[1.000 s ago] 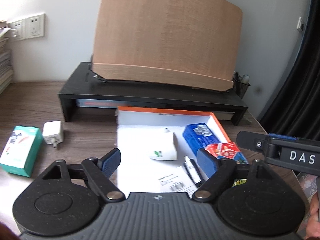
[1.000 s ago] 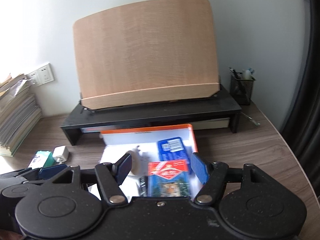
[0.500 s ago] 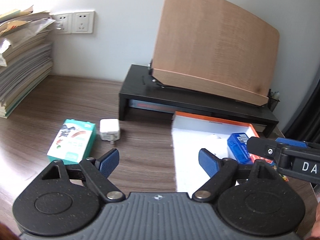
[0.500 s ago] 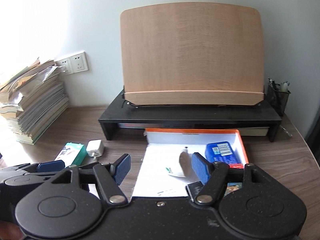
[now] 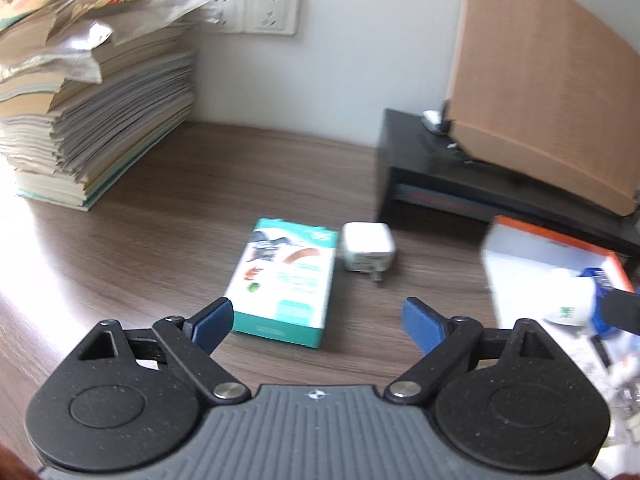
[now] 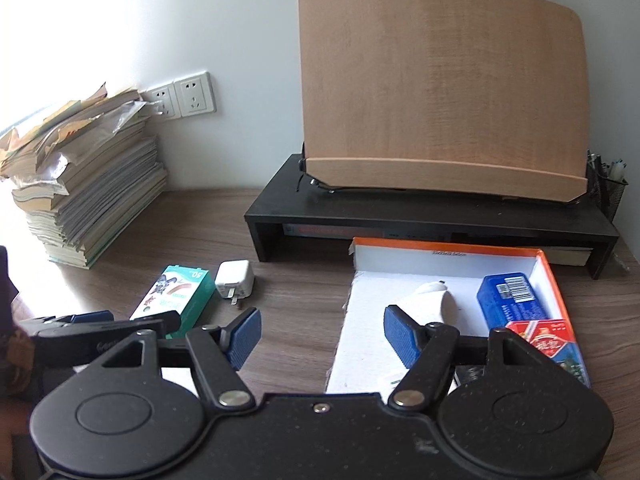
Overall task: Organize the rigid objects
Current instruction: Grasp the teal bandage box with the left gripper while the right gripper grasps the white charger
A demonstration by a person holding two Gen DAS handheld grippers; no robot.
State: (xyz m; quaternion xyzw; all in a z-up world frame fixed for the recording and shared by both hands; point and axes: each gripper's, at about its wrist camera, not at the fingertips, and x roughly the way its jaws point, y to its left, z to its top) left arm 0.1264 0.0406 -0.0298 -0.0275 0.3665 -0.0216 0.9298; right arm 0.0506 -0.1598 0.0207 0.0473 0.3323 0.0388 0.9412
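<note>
Teal box [image 5: 284,280] lies flat on the bench [image 5: 160,248], white charger [image 5: 368,246] just beside it, both outside the orange tray [image 6: 452,246]. We judge we're approaching a pick: left gripper [image 5: 316,320] fingers wide, empty, box just ahead between them. Next: descend, straddle, close. Right gripper [image 6: 320,334] wide, empty, over the tray's edge.

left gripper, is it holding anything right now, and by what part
Nothing is held. The left gripper is open above the desk, with the teal box lying just ahead of its fingers.
</note>
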